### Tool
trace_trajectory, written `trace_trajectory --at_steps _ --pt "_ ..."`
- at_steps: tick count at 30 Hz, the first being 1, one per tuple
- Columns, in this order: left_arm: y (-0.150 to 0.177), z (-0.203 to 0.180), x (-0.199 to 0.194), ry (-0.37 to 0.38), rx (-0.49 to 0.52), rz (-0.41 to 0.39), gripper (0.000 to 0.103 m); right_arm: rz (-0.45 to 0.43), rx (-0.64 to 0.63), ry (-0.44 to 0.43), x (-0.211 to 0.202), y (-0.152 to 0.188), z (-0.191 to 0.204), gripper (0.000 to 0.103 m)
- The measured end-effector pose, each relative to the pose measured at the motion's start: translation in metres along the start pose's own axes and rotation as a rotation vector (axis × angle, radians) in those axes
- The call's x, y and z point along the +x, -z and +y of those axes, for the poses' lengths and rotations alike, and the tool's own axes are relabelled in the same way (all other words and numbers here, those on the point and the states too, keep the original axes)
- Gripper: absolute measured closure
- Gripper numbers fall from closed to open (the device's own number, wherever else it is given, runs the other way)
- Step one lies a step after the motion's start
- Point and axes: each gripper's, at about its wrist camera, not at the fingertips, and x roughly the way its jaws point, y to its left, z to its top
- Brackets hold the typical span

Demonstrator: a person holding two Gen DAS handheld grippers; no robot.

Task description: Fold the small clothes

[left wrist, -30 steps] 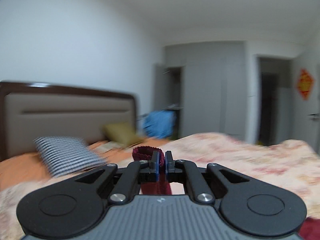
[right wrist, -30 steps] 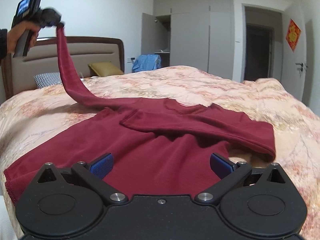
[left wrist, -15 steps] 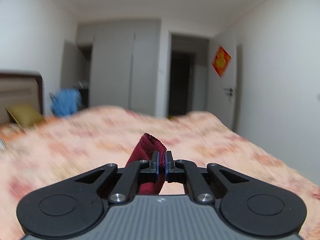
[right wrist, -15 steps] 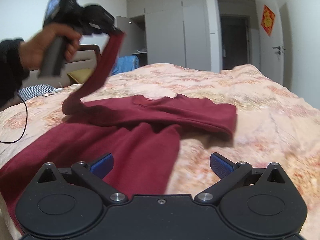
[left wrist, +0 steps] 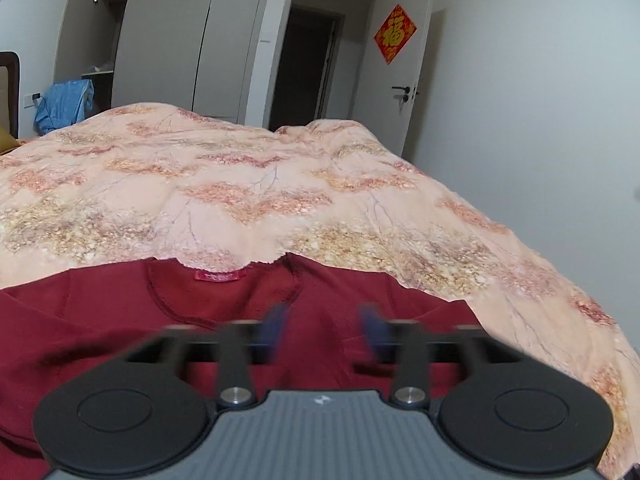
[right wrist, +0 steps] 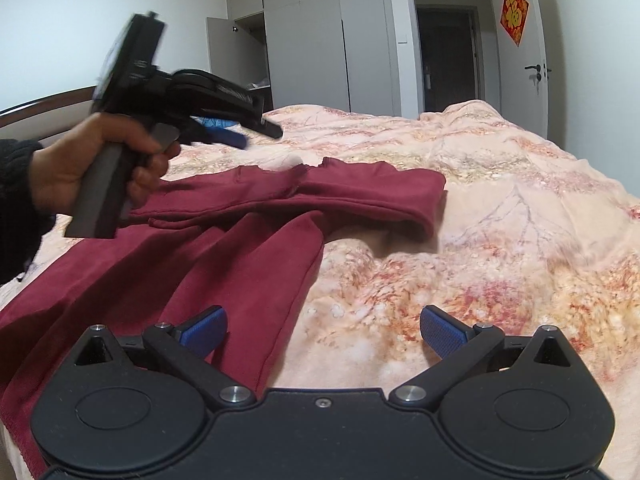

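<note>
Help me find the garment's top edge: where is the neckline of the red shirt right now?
In the left wrist view, the neckline lies left of centre on the floral quilt, just ahead of the open left gripper, at the red shirt's far edge.

We find the shirt (right wrist: 248, 240) on the bed (right wrist: 500, 240), ahead-left of our right gripper's fingers (right wrist: 442, 330).

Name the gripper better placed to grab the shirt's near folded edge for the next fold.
Right. The right gripper hangs open beside the red shirt's near edge, one finger over it. The left gripper, also open, sits up over the neckline.
</note>
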Motion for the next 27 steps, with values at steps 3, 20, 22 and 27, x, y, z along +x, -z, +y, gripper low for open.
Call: trace_trajectory --at_steps 3,20,22,27 --pt "-0.005 0.012 -0.021 0.034 0.01 -0.011 0.028 0.006 -0.002 -0.002 0.004 -0.002 0.002 0.001" --pt "0.05 0.188 -0.154 -0.332 0.153 0.08 0.01 -0.013 -0.175 -0.171 0.066 -0.081 0.059 0.001" --pt "0.059 0.202 -0.156 -0.352 0.2 0.1 0.01 -0.014 -0.203 -0.225 0.09 -0.103 0.075 0.001" --pt "0.07 0.219 -0.138 -0.362 0.279 0.118 0.022 0.031 -0.225 -0.389 0.165 -0.163 0.121 0.008"
